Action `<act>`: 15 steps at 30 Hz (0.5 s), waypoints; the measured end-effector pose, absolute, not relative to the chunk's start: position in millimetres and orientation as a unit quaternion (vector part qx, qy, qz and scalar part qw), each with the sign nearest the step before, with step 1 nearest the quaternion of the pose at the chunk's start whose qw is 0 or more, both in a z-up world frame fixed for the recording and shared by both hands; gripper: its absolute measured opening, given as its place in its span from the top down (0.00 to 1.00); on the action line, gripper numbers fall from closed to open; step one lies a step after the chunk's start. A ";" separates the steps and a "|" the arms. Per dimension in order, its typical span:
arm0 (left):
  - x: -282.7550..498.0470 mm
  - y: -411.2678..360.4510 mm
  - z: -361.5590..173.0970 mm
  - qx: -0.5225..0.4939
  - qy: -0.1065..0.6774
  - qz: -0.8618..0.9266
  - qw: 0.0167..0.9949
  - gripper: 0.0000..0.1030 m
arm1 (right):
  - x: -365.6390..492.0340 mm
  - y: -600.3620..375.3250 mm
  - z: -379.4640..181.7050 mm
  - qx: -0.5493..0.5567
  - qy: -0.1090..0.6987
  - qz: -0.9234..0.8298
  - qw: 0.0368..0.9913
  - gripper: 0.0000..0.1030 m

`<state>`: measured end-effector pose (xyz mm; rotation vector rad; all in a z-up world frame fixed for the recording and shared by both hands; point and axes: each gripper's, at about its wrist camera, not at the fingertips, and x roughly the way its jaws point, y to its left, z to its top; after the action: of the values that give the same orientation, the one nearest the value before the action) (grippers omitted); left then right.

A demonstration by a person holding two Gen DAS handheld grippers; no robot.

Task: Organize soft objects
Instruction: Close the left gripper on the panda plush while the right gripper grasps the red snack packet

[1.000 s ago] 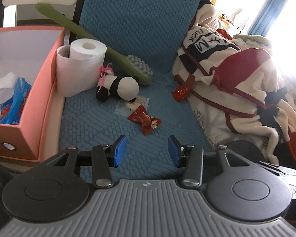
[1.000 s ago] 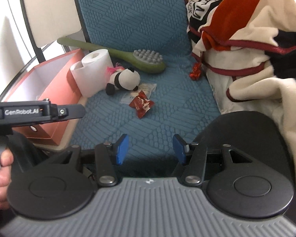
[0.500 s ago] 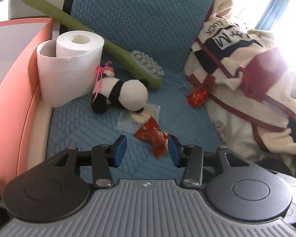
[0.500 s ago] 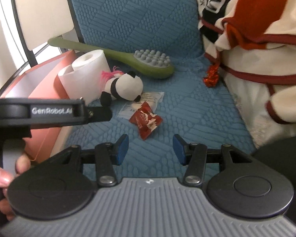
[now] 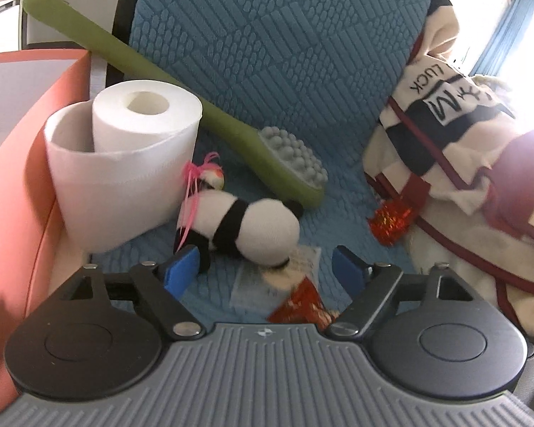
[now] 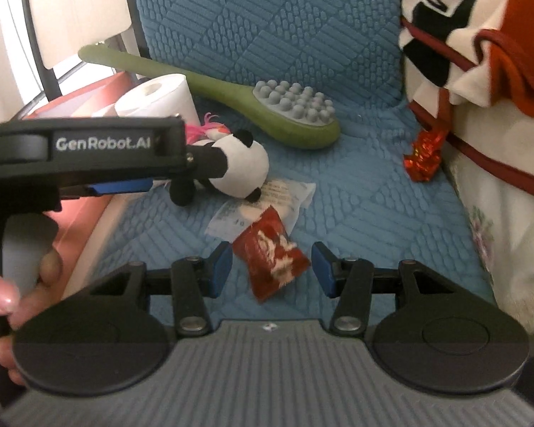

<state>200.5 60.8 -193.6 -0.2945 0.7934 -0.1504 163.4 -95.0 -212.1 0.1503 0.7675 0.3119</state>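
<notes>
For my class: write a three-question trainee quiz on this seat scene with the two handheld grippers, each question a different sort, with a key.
1. True or false: the toy panda lies between the toilet roll and the green brush.
2. Which item lies nearest between the open jaws of the right gripper? A) red snack packet B) toilet roll C) green brush
3. Fill in: the left gripper, whose jaws have just been opening, is pointed at the ____.

Key: 1 true; 2 A; 3 toy panda
</notes>
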 end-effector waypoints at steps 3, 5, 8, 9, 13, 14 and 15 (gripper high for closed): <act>214.9 60.7 -198.9 -0.136 0.385 -0.065 0.911 0.02 | 175.2 -92.1 -216.4 0.066 0.378 0.158 0.910 0.49; 224.6 59.9 -203.2 -0.130 0.387 -0.063 0.911 0.02 | 181.8 -91.4 -219.6 0.066 0.386 0.163 0.906 0.49; 237.6 58.9 -210.7 -0.125 0.398 -0.069 0.906 0.02 | 189.7 -88.9 -224.1 0.059 0.393 0.166 0.903 0.49; 241.6 59.1 -212.9 -0.125 0.400 -0.065 0.905 0.02 | 191.9 -87.5 -225.5 0.053 0.394 0.166 0.902 0.49; 253.6 61.5 -219.7 -0.125 0.404 -0.060 0.904 0.01 | 194.2 -81.4 -229.5 0.034 0.398 0.171 0.901 0.49; 256.5 61.9 -221.7 -0.122 0.404 -0.056 0.905 0.01 | 194.1 -79.8 -229.6 0.025 0.397 0.170 0.902 0.49; 258.6 62.6 -224.0 -0.122 0.405 -0.053 0.905 0.01 | 193.2 -77.2 -229.7 0.013 0.394 0.171 0.903 0.49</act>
<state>258.6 62.6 -224.0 -0.2518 0.8370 -0.1091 193.2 -77.2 -229.7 0.0273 0.8138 0.3531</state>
